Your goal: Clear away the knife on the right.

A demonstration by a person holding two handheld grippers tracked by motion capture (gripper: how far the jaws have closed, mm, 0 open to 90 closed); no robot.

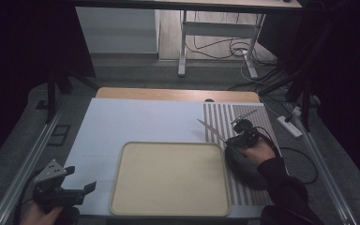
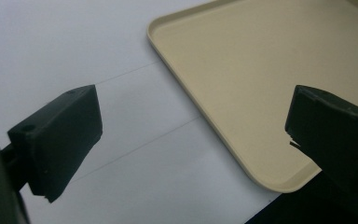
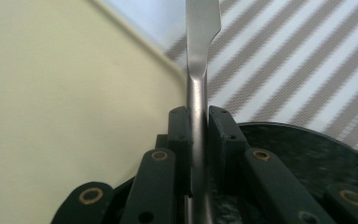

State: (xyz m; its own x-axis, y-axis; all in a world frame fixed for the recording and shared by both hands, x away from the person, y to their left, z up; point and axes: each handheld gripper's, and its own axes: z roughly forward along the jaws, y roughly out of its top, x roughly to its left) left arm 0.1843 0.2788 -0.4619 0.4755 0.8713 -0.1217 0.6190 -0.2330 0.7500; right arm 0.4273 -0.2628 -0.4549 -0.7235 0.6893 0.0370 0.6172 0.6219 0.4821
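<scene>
My right gripper view reveals my right gripper clamping a slim, shiny metal knife by its handle, over the tray's right edge; my left gripper gapes wide.

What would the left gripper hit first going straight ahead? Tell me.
Probably the tray. The left gripper is open and points toward the tray's near left edge, with bare white table between; its height above the table is unclear.
</scene>
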